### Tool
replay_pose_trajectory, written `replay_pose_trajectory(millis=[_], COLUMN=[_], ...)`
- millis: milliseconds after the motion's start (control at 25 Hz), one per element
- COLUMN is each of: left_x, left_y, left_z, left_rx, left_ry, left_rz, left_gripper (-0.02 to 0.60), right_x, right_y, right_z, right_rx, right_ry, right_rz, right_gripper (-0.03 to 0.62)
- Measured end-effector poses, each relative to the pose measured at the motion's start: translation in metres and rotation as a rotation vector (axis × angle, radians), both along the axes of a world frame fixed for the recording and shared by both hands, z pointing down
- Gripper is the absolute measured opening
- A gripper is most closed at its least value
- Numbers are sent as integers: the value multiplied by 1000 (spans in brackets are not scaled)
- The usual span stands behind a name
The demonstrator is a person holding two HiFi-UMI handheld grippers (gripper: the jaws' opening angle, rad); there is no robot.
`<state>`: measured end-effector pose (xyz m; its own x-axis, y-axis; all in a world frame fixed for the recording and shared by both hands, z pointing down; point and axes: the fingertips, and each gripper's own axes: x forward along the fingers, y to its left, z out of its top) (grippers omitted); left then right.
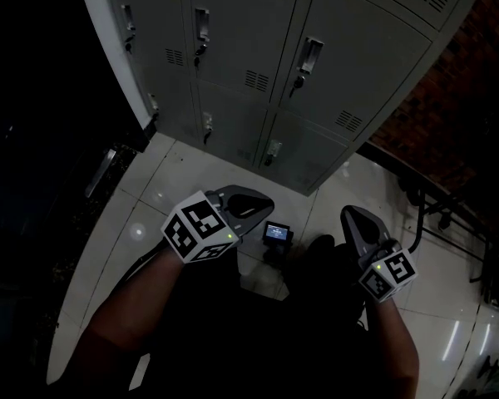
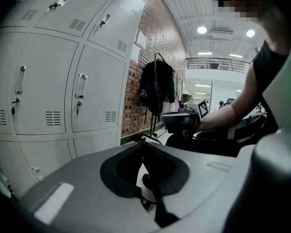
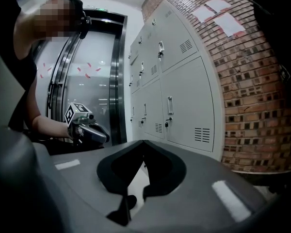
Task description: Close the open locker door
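A bank of grey lockers (image 1: 258,65) stands ahead of me on a white tiled floor; every door that shows sits flush in its frame. The same lockers (image 2: 63,96) fill the left of the left gripper view, and the lockers (image 3: 184,106) run along a brick wall in the right gripper view. My left gripper (image 1: 266,204) is held low in front of the bottom row, jaws together, nothing between them. My right gripper (image 1: 350,217) hangs beside it to the right, also shut and empty. Each gripper shows in the other's view: right gripper (image 2: 184,119), left gripper (image 3: 87,127).
A red brick wall (image 1: 466,98) adjoins the lockers on the right. A coat rack with dark jackets (image 2: 157,86) stands by that wall. Glass doors with a dark metal frame (image 3: 97,76) lie to the left. A small black device with a lit screen (image 1: 276,233) sits between the grippers.
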<state>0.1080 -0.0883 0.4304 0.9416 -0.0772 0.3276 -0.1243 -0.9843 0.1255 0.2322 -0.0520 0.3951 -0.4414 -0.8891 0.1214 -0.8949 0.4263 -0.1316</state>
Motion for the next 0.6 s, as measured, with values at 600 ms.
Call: replay_pose_trajectory(millis=[600], left_x=[0], left_y=[-1], left_z=[1], left_rx=[2], left_ry=[-9], left_rz=[-3], left_gripper=[12], right_x=[4], right_y=[-1], right_z=[13], right_rx=[-43], right_ry=[49], right_rz=[-4], right_gripper=[2])
